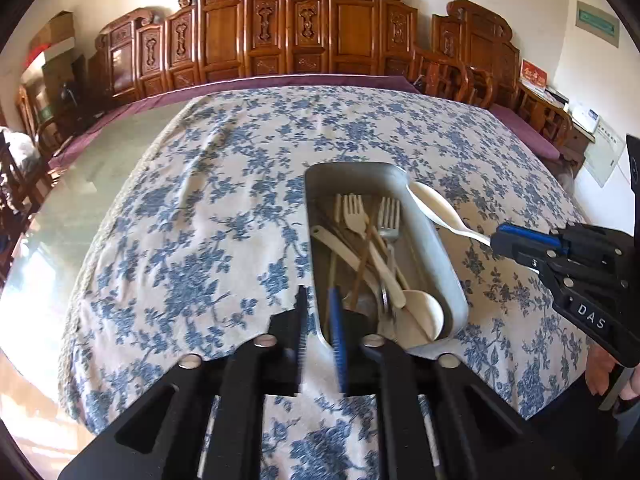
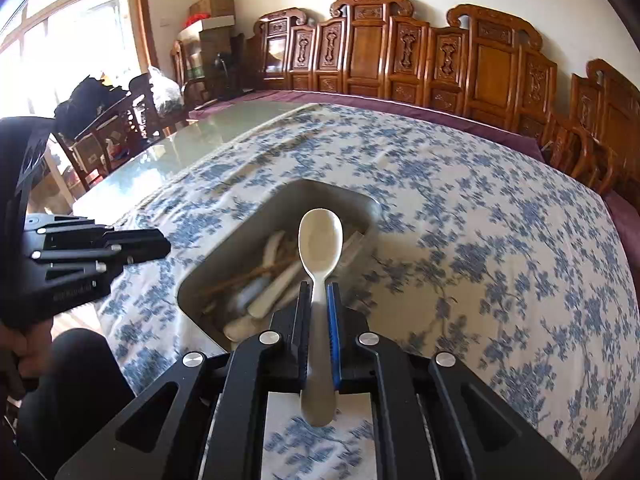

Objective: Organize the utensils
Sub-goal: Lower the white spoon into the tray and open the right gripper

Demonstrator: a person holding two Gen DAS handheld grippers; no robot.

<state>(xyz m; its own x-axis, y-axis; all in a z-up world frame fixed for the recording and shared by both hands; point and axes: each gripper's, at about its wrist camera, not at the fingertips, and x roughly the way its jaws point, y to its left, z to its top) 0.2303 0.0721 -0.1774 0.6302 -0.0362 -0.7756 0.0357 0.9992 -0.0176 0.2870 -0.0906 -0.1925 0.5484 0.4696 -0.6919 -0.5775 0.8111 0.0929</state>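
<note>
A grey metal tray (image 1: 434, 236) sits on the floral tablecloth and holds several forks, chopsticks and a white spoon (image 1: 420, 314). My left gripper (image 1: 320, 304) is shut on the tray's near-left rim. My right gripper (image 2: 319, 296) is shut on the handle of a white spoon (image 2: 320, 240), holding it above the tray (image 2: 240, 240), bowl pointing forward. In the left wrist view the right gripper (image 1: 500, 236) comes in from the right with the spoon's bowl (image 1: 430, 200) over the tray's right rim. The left gripper (image 2: 160, 244) shows at the left of the right wrist view.
The blue-flowered tablecloth (image 1: 200, 220) covers most of a glass-topped table (image 2: 208, 132). Carved wooden chairs (image 1: 280, 32) line the far side. More chairs and boxes (image 2: 208, 16) stand at the left by the window.
</note>
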